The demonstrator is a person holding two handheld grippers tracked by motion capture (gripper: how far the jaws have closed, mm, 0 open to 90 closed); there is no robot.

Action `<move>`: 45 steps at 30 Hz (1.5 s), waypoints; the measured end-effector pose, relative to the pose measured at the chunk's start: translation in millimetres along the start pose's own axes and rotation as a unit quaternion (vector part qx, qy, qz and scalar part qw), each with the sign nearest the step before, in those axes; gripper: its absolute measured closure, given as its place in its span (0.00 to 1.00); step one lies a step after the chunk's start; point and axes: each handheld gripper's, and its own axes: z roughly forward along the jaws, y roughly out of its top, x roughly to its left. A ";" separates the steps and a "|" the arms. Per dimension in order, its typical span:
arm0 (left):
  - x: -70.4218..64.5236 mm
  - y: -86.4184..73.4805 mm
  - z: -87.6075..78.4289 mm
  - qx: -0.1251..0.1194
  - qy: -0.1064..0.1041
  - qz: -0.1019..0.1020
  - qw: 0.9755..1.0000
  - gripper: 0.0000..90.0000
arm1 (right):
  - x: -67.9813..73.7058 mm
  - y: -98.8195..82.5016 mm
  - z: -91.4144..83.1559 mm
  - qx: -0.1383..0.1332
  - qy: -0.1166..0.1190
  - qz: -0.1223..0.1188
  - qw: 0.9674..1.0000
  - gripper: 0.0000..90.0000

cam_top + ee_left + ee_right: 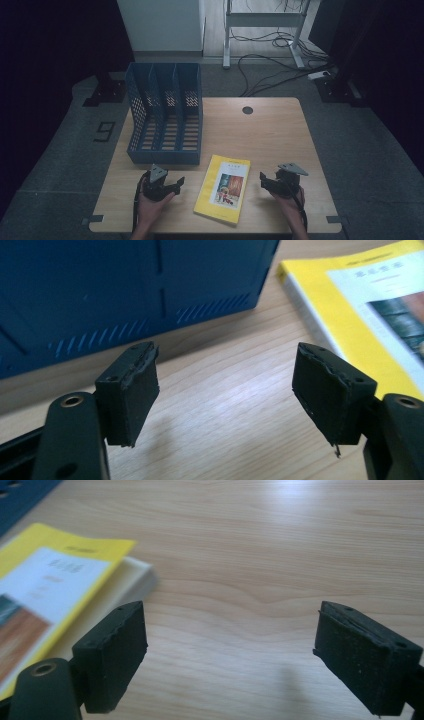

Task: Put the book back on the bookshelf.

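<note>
A yellow book (223,189) with a picture on its cover lies flat near the front edge of the wooden table (272,140). My left gripper (176,184) rests just left of it, open, jaws pointing toward the book. In the left gripper view the gripper (225,390) has bare wood between its pads, with the book (360,305) off to the right. My right gripper (263,179) sits right of the book, also open. Seen from the right gripper view, this gripper (230,650) holds nothing and the book (50,590) lies to the left.
A blue three-slot file holder (165,117) stands at the table's back left, and its wall (125,290) is close ahead of the left gripper. A dark round hole (247,110) marks the table's far edge. Cables (280,65) and a white frame (260,20) are on the floor behind.
</note>
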 end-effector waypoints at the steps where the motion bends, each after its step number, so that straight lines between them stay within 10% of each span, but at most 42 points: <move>1: -1.0 0.6 -0.6 0.000 -0.004 0.000 1.000 0.29 | 3.3 -0.2 0.1 0.003 0.008 -0.002 1.000 0.15; 18: -19.7 -1.3 7.2 0.017 -0.056 -0.001 0.998 0.29 | 50.8 -3.4 -1.5 -0.006 0.066 -0.045 0.997 0.17; 45: -63.8 -9.3 25.9 0.048 -0.125 0.022 0.991 0.29 | 90.4 -11.6 0.0 -0.005 0.089 -0.077 0.993 0.17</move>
